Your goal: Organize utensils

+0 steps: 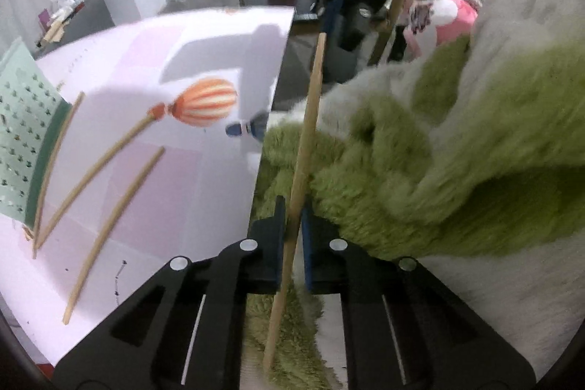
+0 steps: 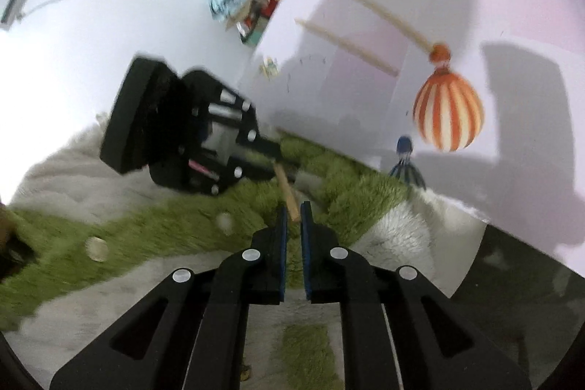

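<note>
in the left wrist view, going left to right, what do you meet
green perforated holder → three loose wooden sticks on the table → orange striped balloon picture → stick in the left claw → fuzzy green and white sleeve

Both wrist cameras look down along their claws, close over the shared pale table (image 1: 204, 35).

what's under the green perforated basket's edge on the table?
One wooden chopstick lies along the basket rim, its far end tucked beneath. Anything further under the basket is covered. Two more sticks lie apart on the pink table.
</note>
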{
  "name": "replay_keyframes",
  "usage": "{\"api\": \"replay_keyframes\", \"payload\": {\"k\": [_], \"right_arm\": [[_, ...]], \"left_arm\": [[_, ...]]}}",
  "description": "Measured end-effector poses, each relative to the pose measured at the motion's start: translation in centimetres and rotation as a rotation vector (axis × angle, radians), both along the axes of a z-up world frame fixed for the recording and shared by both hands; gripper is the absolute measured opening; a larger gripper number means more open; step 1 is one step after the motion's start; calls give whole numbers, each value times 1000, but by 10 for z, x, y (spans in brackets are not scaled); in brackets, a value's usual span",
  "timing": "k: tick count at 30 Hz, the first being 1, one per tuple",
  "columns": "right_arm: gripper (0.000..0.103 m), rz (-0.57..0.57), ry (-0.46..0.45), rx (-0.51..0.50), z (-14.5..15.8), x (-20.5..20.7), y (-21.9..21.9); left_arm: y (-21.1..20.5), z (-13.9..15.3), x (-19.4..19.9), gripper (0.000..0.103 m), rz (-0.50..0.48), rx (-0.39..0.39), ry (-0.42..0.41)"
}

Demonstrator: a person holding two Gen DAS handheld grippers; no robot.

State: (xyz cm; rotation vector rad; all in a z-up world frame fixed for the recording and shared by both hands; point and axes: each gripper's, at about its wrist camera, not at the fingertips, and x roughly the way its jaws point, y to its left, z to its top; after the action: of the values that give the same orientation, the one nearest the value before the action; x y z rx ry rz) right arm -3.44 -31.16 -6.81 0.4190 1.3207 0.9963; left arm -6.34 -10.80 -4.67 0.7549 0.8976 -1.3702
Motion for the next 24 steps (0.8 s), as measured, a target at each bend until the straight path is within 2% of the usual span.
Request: {"api": "replay_keyframes", "payload": {"k": [3, 7, 10, 13, 15, 16, 21, 24], "right_arm": [[20, -76, -85, 61, 27, 4, -25], [22, -201, -188, 148, 57, 10, -57], [22, -283, -255, 189, 70, 16, -69], [22, -300, -294, 192, 69, 27, -54], [22, -277, -305, 165, 65, 33, -36], [22, -249, -310, 138, 61, 38, -21], [22, -116, -414, -87, 45, 67, 65], [22, -36, -487, -186, 38, 82, 108]], "left_arm": [[3, 17, 1, 5, 46, -53, 8], [17, 38, 10, 5, 160, -154, 48], [36, 49, 25, 5, 309, -237, 64], [67, 60, 43, 5, 522, -366, 80], [94, 70, 49, 5, 650, -467, 103], [115, 76, 55, 5, 753, -553, 132], [186, 80, 61, 5, 1092, -855, 224], [214, 76, 56, 5, 1213, -936, 219]]}}
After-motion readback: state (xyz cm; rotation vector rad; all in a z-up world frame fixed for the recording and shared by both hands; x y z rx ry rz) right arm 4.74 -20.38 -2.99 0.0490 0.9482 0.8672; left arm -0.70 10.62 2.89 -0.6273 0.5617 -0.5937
